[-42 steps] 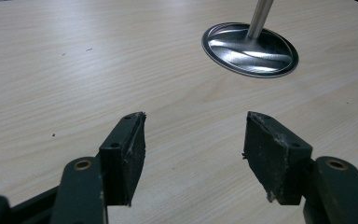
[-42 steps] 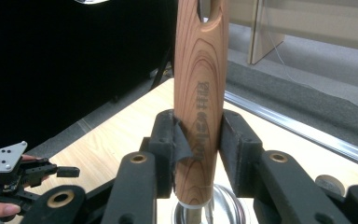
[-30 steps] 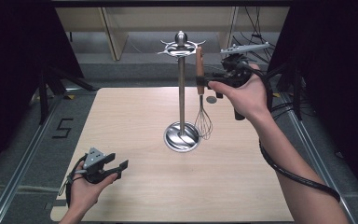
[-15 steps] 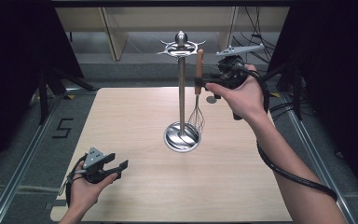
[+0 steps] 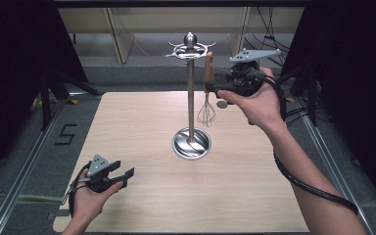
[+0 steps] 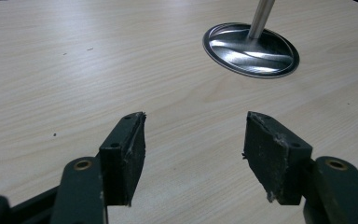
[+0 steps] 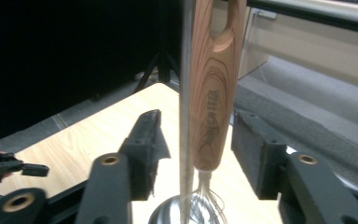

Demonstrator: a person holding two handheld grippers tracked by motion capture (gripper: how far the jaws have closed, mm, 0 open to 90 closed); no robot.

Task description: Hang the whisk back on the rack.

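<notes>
Up high, the right gripper (image 7: 196, 140) has its jaws spread wide on either side of the whisk (image 7: 212, 93), whose wooden handle hangs between them untouched beside the stand (image 5: 190, 93). Low over the desk (image 6: 74, 56), the left gripper (image 6: 193, 140) gapes empty.

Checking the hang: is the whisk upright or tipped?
Upright: the whisk hangs from the stand, wooden handle up, wires down, parallel to the pole.

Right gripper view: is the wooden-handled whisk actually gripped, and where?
Nothing is held. The right gripper is open around the lower wooden handle of the wire whisk, with a gap on each side. The left gripper is open and empty.
</notes>
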